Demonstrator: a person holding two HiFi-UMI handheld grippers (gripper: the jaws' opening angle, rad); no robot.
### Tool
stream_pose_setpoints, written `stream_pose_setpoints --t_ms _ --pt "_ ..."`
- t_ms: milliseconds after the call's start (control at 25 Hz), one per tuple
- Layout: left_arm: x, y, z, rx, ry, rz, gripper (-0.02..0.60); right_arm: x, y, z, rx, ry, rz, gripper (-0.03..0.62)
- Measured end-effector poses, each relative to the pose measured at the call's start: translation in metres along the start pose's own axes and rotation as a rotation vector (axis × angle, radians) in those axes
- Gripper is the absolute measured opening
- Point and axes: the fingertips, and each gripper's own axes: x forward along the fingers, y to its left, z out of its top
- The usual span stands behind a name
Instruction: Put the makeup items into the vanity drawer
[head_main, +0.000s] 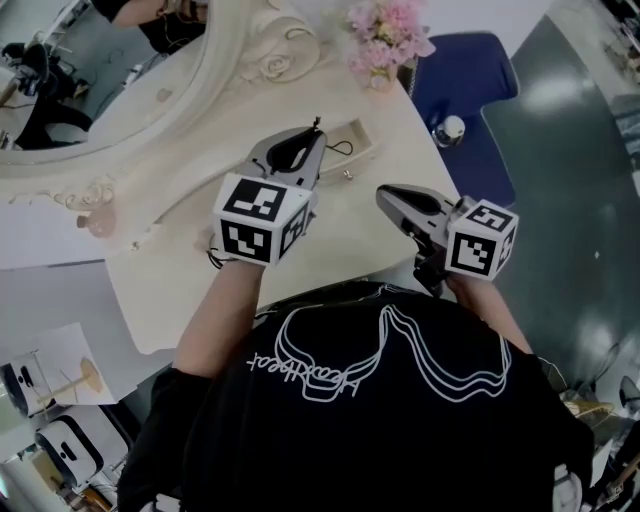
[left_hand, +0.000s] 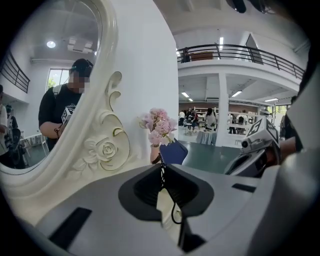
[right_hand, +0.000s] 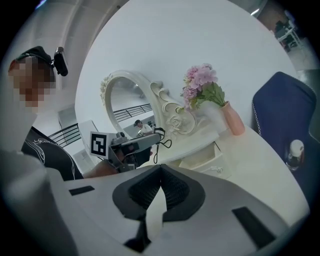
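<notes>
My left gripper (head_main: 316, 130) hovers over the white vanity table (head_main: 330, 240), its tips just left of a small open drawer (head_main: 358, 140). Its jaws (left_hand: 162, 170) are shut on a thin black item with a cord loop (left_hand: 175, 215); I cannot tell what the item is. To the right and nearer me, my right gripper (head_main: 383, 192) is shut with nothing between its jaws (right_hand: 161, 167). In the right gripper view the drawer (right_hand: 202, 160) shows below the mirror, with the left gripper (right_hand: 131, 146) beside it.
An ornate oval mirror (head_main: 100, 80) stands at the table's back. Pink flowers in a vase (head_main: 385, 40) sit at the far right corner, with a blue chair (head_main: 465, 90) beyond. A small silver-capped thing (head_main: 452, 130) is at the table's right edge, a pink thing (head_main: 100, 222) at its left.
</notes>
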Motion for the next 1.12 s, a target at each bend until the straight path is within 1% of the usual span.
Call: stream_pose_setpoints --t_ms 200,320,520,640,800,960,1120 --pt "0.028 0.002 -0.013 0.042 0.044 -0.013 0.028 -0.001 -0.014 -0.004 0.026 0.010 -0.018 0.003" --pt "0.043 0.002 -0.025 0.081 0.080 -0.023 0.028 -0.003 -0.022 -0.007 0.043 0.021 -0.034 0.003" --pt "0.061 -0.001 -0.042 0.155 0.127 -0.073 0.028 -0.004 -0.032 -0.012 0.061 0.021 -0.054 0.003" --pt "0.069 -0.001 -0.051 0.187 0.154 -0.085 0.028 -0.003 -0.035 -0.016 0.062 0.033 -0.062 0.003" --pt "0.076 0.001 -0.061 0.202 0.181 -0.089 0.029 -0.003 -0.040 -0.019 0.081 0.032 -0.069 0.003" --pt "0.081 0.001 -0.063 0.210 0.180 -0.102 0.031 -0.003 -0.045 -0.022 0.095 0.031 -0.078 0.003" --pt "0.085 0.003 -0.066 0.181 0.189 -0.135 0.033 -0.001 -0.047 -0.023 0.102 0.031 -0.084 0.003"
